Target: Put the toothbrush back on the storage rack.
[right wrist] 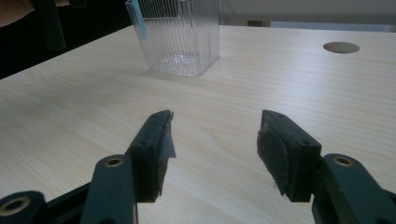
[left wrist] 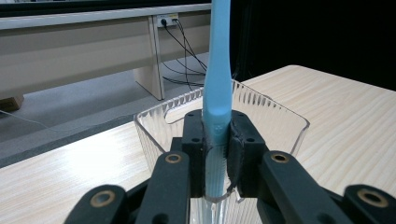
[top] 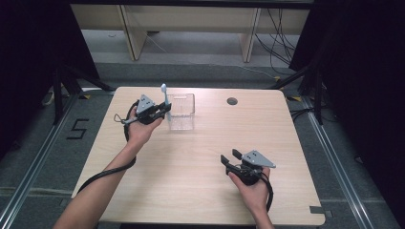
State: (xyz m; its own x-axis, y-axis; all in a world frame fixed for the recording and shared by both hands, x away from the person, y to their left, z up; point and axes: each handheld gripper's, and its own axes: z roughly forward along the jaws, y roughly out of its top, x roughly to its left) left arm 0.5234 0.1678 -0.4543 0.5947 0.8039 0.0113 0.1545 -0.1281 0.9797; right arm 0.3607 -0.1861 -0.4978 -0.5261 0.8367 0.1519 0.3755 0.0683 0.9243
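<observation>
A light blue toothbrush (left wrist: pixel 218 79) stands upright, clamped between the pads of my left gripper (left wrist: pixel 217 140), which is shut on its handle. In the high view the left gripper (top: pixel 165 109) sits at the left rim of a clear ribbed plastic container (top: pixel 182 112), and the toothbrush (top: pixel 164 93) rises above it. The brush's lower end reaches down inside the container (left wrist: pixel 273 116) at its near wall. My right gripper (top: pixel 228 158) rests low over the table's front right, open, nothing between its fingers (right wrist: pixel 152 149). The container (right wrist: pixel 180 39) lies far ahead of it.
The wooden table (top: pixel 200 157) has a round cable hole (top: pixel 232 101) at the back right. Its bare front and middle offer free room. Desk legs and cables stand on the floor beyond the far edge.
</observation>
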